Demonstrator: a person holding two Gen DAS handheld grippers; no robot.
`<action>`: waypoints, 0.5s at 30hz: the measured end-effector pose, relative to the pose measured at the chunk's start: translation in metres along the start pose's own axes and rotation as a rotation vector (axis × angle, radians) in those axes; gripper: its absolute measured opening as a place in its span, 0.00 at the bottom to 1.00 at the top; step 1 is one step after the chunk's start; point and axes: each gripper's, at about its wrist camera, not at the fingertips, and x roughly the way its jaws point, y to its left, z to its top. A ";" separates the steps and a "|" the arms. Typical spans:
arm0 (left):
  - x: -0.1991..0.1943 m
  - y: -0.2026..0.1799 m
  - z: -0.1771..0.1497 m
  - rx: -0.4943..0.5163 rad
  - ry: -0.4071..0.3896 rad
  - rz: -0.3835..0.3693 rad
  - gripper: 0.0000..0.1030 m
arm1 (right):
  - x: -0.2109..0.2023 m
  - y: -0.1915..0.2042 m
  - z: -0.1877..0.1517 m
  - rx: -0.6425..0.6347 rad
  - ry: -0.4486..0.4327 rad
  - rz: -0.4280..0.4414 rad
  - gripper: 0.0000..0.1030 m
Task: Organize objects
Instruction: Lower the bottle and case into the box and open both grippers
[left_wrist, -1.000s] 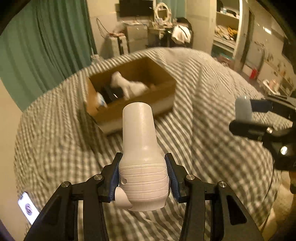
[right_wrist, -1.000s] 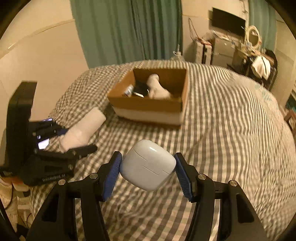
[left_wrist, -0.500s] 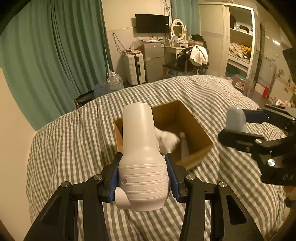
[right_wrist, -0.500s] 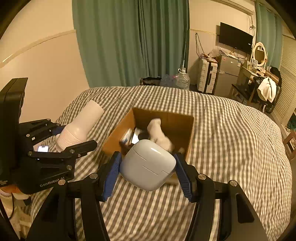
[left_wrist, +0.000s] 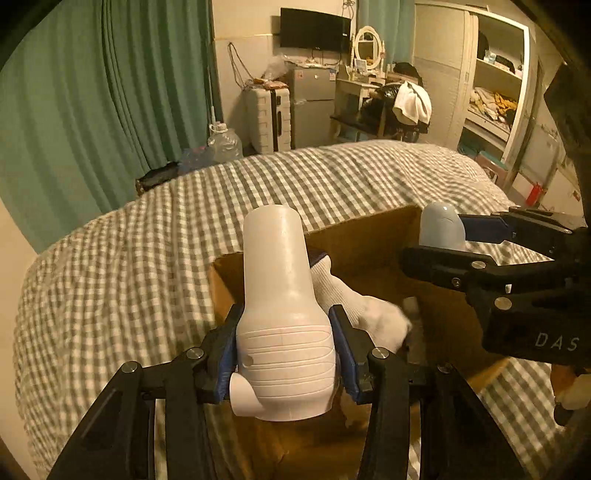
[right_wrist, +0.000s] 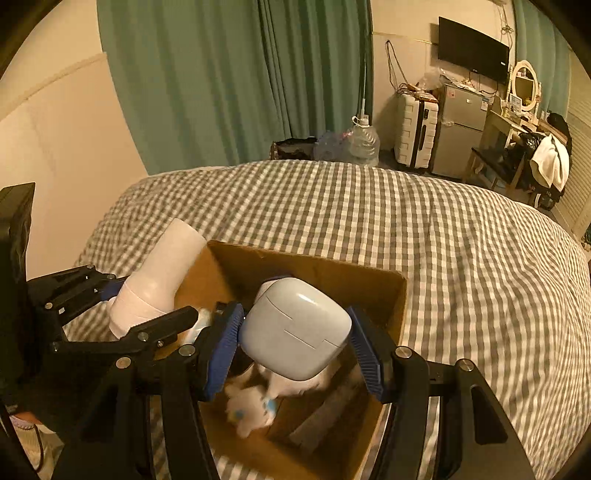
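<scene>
My left gripper (left_wrist: 286, 343) is shut on a white plastic nozzle-shaped piece (left_wrist: 280, 295), held over the near left corner of an open cardboard box (left_wrist: 369, 236). My right gripper (right_wrist: 295, 339) is shut on a pale blue earbud case (right_wrist: 295, 328), held over the box (right_wrist: 325, 266). In the left wrist view the right gripper (left_wrist: 443, 236) and the earbud case (left_wrist: 441, 227) show at the right above the box. In the right wrist view the left gripper (right_wrist: 144, 295) and the white piece (right_wrist: 159, 277) show at the left. White socks (left_wrist: 354, 302) lie inside the box.
The box sits on a bed with a grey checked cover (right_wrist: 443, 229). Green curtains (right_wrist: 236, 81), a white suitcase (right_wrist: 415, 125), a small fridge (right_wrist: 458, 129) and a water jug (right_wrist: 364, 144) stand beyond the bed. A soft white toy (right_wrist: 251, 410) lies in the box.
Both grippers have moved forward with their loads, from short of the box to above it. The box now lies right under them.
</scene>
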 end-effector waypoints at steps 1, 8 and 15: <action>0.008 0.002 -0.001 -0.003 0.010 -0.009 0.45 | 0.006 -0.003 -0.001 0.005 0.003 -0.006 0.57; 0.020 -0.003 -0.017 0.009 0.056 0.019 0.67 | 0.024 -0.014 -0.014 0.031 0.022 0.004 0.64; -0.053 -0.003 -0.003 -0.011 -0.044 0.053 0.84 | -0.024 -0.010 -0.011 0.057 -0.042 0.004 0.70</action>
